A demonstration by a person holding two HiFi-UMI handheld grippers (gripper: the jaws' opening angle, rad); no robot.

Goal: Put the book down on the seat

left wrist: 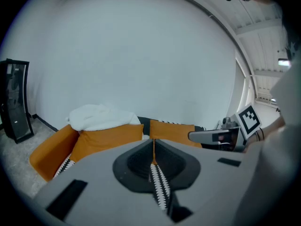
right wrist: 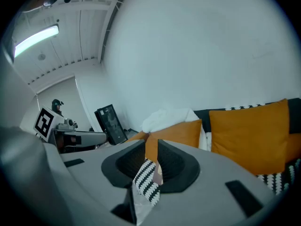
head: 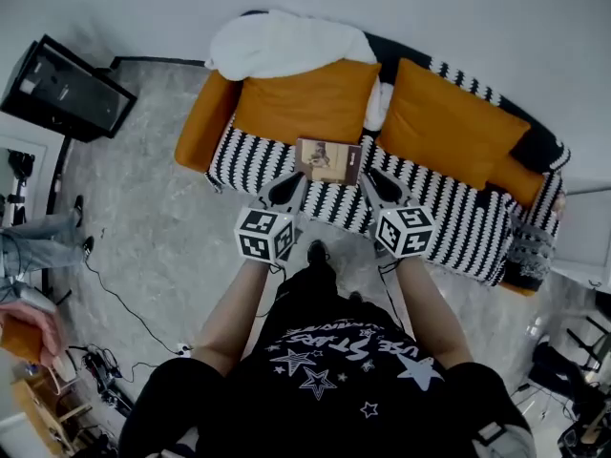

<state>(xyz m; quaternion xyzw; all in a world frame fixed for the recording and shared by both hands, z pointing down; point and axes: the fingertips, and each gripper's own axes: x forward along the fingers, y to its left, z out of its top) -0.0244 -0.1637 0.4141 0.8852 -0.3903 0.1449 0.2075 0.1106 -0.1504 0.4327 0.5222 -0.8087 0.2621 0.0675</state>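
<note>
One sofa (head: 458, 213) stands against a plain white wall (head: 382, 8) on a grey mottled floor (head: 153, 208). Its seat is striped black and white and its arms are orange. On it lie two orange back cushions (head: 305, 103) (head: 449, 122) and one white blanket (head: 277, 44), bunched on the backrest at the left end. One black cabinet (head: 67, 89) stands by the wall to the left, and loose cables (head: 115, 299) trail over the floor below it.

One book (head: 329, 160) is held over the front of the seat, before the gap between the cushions, with a tool at each lower corner. The left tool (head: 296, 181) has its jaws drawn almost together (in its own view only a narrow slit remains, with a thin dark edge low in it that appears to be the book). The right tool (head: 372, 181) is closed on the book, and a pale sheet shows between its jaws. Two marker cubes (head: 264, 235) (head: 405, 230) are visible, one per tool.
</note>
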